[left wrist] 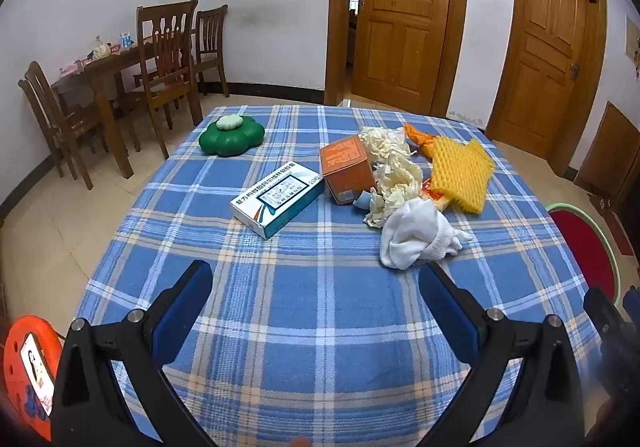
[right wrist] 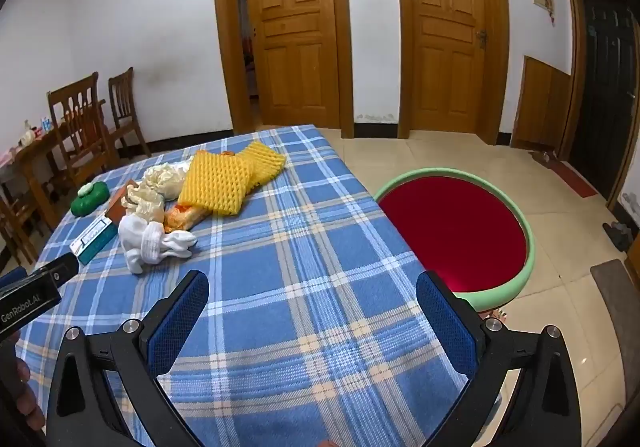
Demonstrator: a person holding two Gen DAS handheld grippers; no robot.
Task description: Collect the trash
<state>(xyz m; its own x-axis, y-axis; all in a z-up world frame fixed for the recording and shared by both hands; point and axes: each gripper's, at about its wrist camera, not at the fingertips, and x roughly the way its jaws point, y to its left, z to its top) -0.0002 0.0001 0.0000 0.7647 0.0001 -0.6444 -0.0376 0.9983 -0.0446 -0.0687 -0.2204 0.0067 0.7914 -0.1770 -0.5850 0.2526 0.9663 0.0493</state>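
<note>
On the blue plaid table (left wrist: 320, 327) lies a trash pile: a white and teal medicine box (left wrist: 278, 197), an orange box (left wrist: 347, 167), crumpled cream paper (left wrist: 394, 163), yellow foam netting (left wrist: 460, 173), an orange snack wrapper (right wrist: 182, 216) and a white balled sock (left wrist: 416, 235). My left gripper (left wrist: 316, 283) is open and empty, hovering short of the sock. My right gripper (right wrist: 314, 293) is open and empty over bare cloth (right wrist: 304, 247), right of the sock (right wrist: 154, 241) and netting (right wrist: 224, 183). A red bin with a green rim (right wrist: 456, 231) stands on the floor at the table's right edge.
A green flower-shaped container (left wrist: 232, 135) sits at the far left of the table. A wooden dining table with chairs (left wrist: 120, 79) stands at the back left. Wooden doors (right wrist: 448, 35) line the far wall. An orange object (left wrist: 28, 367) lies on the floor at the left.
</note>
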